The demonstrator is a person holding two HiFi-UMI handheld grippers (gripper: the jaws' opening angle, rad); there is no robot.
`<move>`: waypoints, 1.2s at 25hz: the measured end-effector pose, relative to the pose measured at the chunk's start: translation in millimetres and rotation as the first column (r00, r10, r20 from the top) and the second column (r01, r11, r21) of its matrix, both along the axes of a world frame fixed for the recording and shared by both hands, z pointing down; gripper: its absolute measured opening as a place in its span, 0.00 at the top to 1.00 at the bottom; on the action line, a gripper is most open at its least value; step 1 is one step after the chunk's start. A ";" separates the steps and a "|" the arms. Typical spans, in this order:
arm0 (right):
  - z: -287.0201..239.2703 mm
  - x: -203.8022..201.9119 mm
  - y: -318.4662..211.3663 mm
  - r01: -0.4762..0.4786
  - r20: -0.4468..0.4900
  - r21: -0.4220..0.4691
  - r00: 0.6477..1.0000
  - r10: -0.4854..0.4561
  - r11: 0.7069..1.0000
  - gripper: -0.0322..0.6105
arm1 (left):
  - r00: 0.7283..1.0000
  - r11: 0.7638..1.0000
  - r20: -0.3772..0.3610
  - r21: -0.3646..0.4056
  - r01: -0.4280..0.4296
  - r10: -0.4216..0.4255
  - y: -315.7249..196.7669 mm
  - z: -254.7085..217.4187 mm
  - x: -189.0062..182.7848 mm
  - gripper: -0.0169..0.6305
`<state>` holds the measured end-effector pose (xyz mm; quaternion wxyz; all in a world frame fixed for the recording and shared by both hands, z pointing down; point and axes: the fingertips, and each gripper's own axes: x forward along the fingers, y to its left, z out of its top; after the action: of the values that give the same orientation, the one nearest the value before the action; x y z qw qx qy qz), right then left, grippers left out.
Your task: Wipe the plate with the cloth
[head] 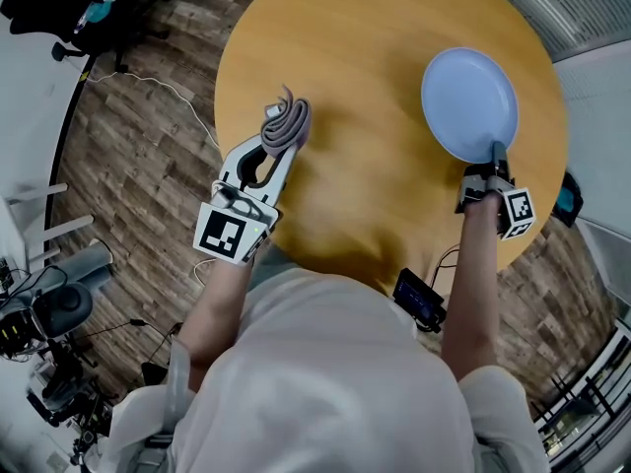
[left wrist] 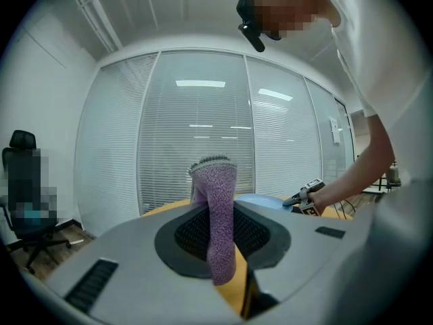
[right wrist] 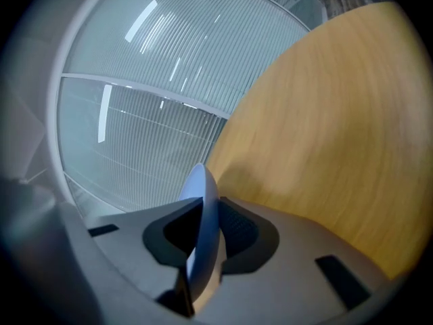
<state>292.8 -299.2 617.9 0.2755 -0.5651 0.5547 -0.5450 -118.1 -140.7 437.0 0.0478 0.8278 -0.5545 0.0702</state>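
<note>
The left gripper (left wrist: 220, 234) has its jaws clamped on the cloth (left wrist: 218, 202), a soft purple knit with a ribbed hem. The cloth stands up between the dark ridged pads (left wrist: 193, 232), its upper end rising past the jaw tips and its lower end hanging below them. From the head view it shows as a bunched grey-purple fold at the tip of this gripper, over the left part of the counter (head: 365, 156).

The right gripper (right wrist: 205, 230) has its jaws closed on the rim of the plate (right wrist: 201, 188). The plate runs edge-on between the pads, thin, smooth and pale blue. From the head view the plate is round with a shallow raised rim. It lies over the far right part of the counter, and the jaws grip its near edge. Whether it rests on the surface I cannot tell.

The two grippers are well apart. The counter is a round top of smooth yellow wood, standing on a plank floor (head: 148, 156).
</note>
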 end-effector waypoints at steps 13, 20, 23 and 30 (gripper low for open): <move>28.7 42.0 8.0 -0.184 -0.011 -0.097 0.983 0.183 0.978 0.83 | 1.000 1.000 -0.008 -0.009 0.001 -0.001 8.7 0.8 11.6 0.87; 36.1 48.5 10.9 -0.231 -0.024 -0.122 0.973 0.230 0.965 0.83 | 1.000 1.000 -0.017 -0.016 -0.002 0.001 9.4 3.7 12.9 0.87; 36.8 48.2 9.9 -0.232 -0.044 -0.127 0.973 0.229 0.964 0.83 | 1.000 1.000 -0.024 -0.017 0.004 -0.005 8.8 4.3 11.0 0.87; 35.8 49.6 8.7 -0.209 -0.122 -0.176 0.974 0.189 0.962 0.83 | 0.998 1.000 -0.056 -0.027 -0.004 0.002 12.0 5.1 15.5 0.87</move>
<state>342.5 -290.5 653.7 0.2450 -0.6692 0.4548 -0.5341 -102.6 -128.7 442.1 0.0742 0.8296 -0.5508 0.0546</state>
